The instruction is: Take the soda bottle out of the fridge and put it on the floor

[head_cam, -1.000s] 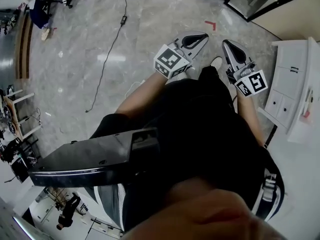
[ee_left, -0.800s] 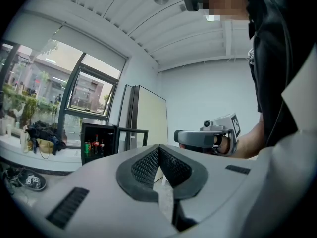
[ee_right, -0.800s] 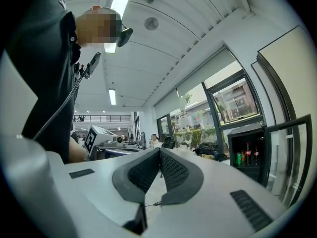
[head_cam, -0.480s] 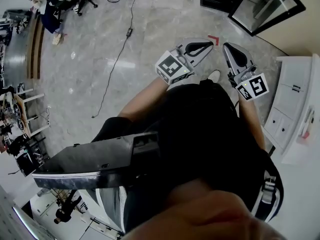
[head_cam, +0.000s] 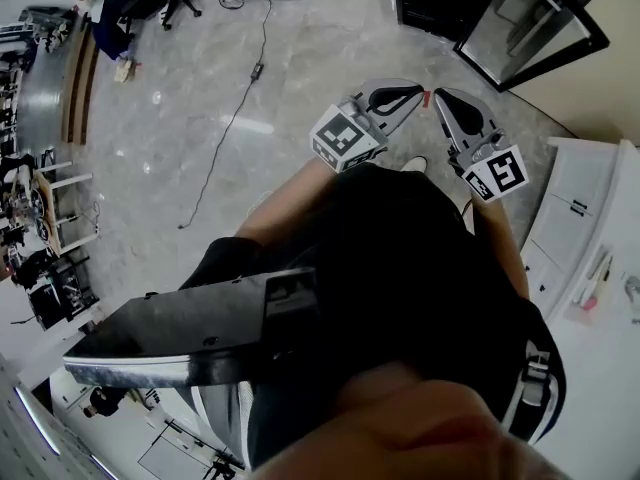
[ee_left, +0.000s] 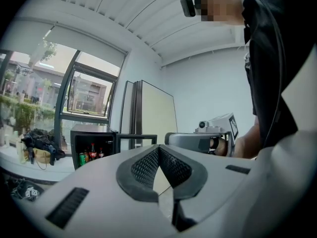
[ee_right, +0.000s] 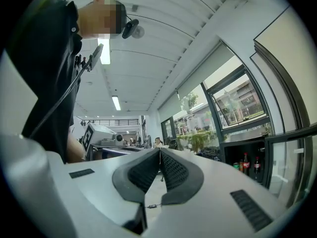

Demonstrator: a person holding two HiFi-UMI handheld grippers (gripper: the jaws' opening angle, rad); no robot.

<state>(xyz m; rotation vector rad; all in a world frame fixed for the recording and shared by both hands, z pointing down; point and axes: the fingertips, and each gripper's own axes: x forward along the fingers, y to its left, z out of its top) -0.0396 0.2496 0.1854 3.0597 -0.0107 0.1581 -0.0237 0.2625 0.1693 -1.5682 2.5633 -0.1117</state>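
fridge closer now across grey floor

Black fridge, grey marbled floor, white cabinet

Bare floor was left open up to the fridge, hemmed rightward by its swung-out door and a white cabinet.
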